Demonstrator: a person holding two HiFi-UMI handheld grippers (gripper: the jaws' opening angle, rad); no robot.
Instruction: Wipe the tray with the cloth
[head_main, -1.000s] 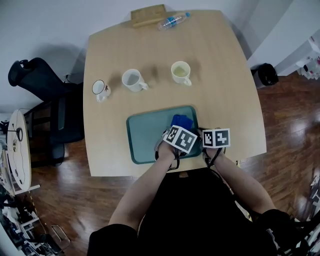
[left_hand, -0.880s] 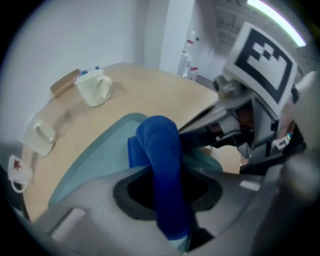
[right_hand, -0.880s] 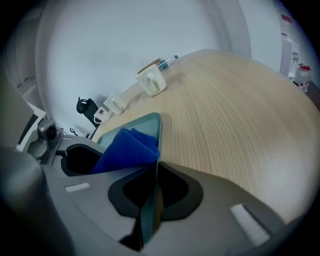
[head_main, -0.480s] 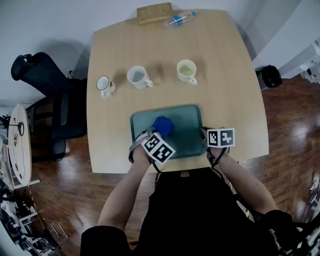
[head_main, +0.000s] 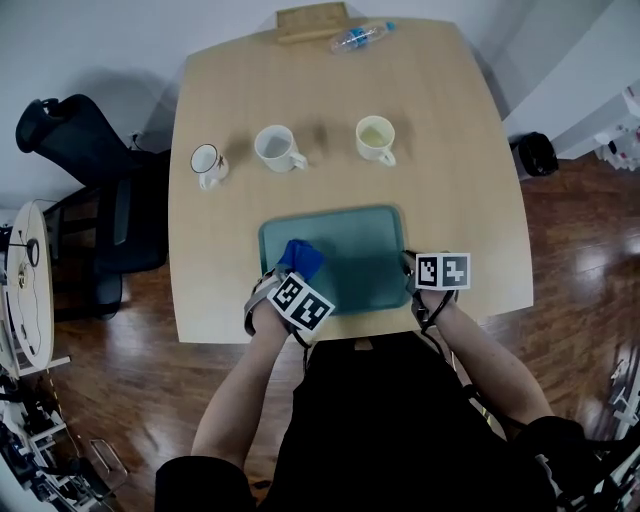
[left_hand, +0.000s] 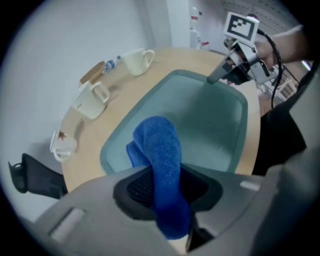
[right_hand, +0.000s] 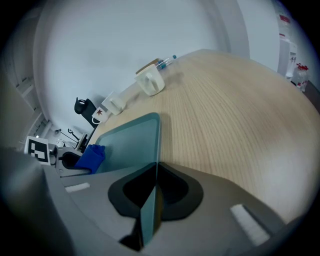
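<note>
Wiping is judged under way: the cloth is clamped in the left gripper at the lower-left corner of the tray, whose right rim is pinched by the right gripper, so a pressed sweep rightward is called for next.

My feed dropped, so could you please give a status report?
Left gripper shut on cloth, near-left corner of tray. Right gripper clamps tray rim. Mugs stand off tray.

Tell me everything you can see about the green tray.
The tray is teal-green, rectangular with rounded corners and a raised rim, smooth like plastic. It lies flat on the table near the person's edge, empty but for the blue cloth at its left near corner, held in the left tongs. The right tongs are clamped on its right rim.
</note>
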